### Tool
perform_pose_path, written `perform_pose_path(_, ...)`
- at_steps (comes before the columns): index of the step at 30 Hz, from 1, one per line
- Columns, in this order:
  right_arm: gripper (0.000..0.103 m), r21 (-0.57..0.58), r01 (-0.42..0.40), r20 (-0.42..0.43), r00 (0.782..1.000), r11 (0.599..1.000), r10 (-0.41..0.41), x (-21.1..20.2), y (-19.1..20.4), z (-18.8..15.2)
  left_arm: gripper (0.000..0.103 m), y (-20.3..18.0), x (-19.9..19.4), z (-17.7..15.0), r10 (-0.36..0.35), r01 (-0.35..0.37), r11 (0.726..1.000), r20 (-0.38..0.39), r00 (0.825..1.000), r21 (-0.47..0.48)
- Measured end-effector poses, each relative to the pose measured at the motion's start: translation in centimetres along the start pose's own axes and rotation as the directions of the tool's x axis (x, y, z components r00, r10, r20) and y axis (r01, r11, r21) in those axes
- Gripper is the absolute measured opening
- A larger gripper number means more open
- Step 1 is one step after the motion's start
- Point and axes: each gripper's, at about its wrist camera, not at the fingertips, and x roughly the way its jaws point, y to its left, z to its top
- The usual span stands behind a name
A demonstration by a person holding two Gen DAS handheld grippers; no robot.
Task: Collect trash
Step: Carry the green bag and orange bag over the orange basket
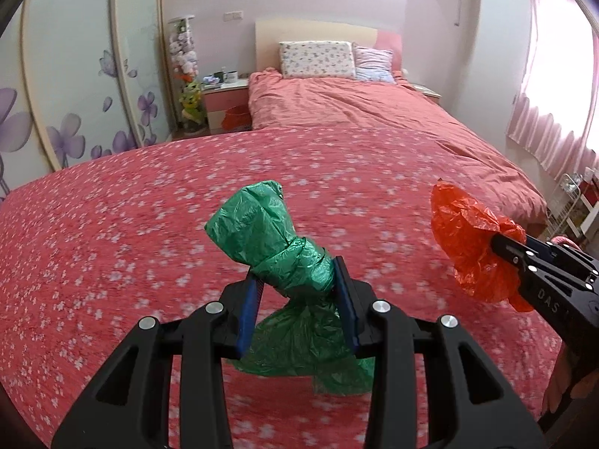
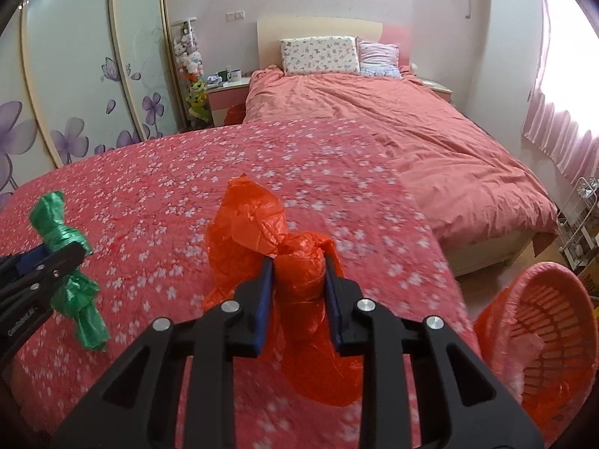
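My left gripper (image 1: 297, 275) is shut on a crumpled green plastic bag (image 1: 280, 247) and holds it above the red flowered bedspread (image 1: 112, 232). My right gripper (image 2: 297, 267) is shut on a crumpled orange plastic bag (image 2: 254, 232), also held above the bedspread. In the left wrist view the orange bag (image 1: 468, 239) and right gripper show at the right. In the right wrist view the green bag (image 2: 63, 247) and left gripper show at the left. A pink slatted waste basket (image 2: 550, 329) lined with an orange bag sits on the floor at the lower right.
A second bed with a pink quilt (image 1: 374, 112) and two pillows (image 1: 318, 59) lies beyond. A nightstand with mugs (image 1: 224, 86) and flowered wardrobe doors (image 1: 75, 93) stand at the left. Pink curtains (image 1: 554, 93) and a wire rack (image 2: 580, 224) are at the right.
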Motion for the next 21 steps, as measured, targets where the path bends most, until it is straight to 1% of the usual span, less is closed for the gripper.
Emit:
perform_pose_path(10, 0.026, 0.061, 0.026, 0.020, 0.999, 0.998, -0.027, -3.6, -4.2, -2.2, 0.038, -4.7, -0.6, -0.2, -0.054, 0.053, 0.997, 0.008, 0.999, 0.057)
perform_pose_path(21, 0.026, 0.132, 0.083, 0.039, 0.995, 0.988, -0.088, -6.6, -9.4, -4.6, 0.038, -10.3, -1.0, -0.7, -0.130, 0.129, 0.985, 0.002, 0.992, 0.113)
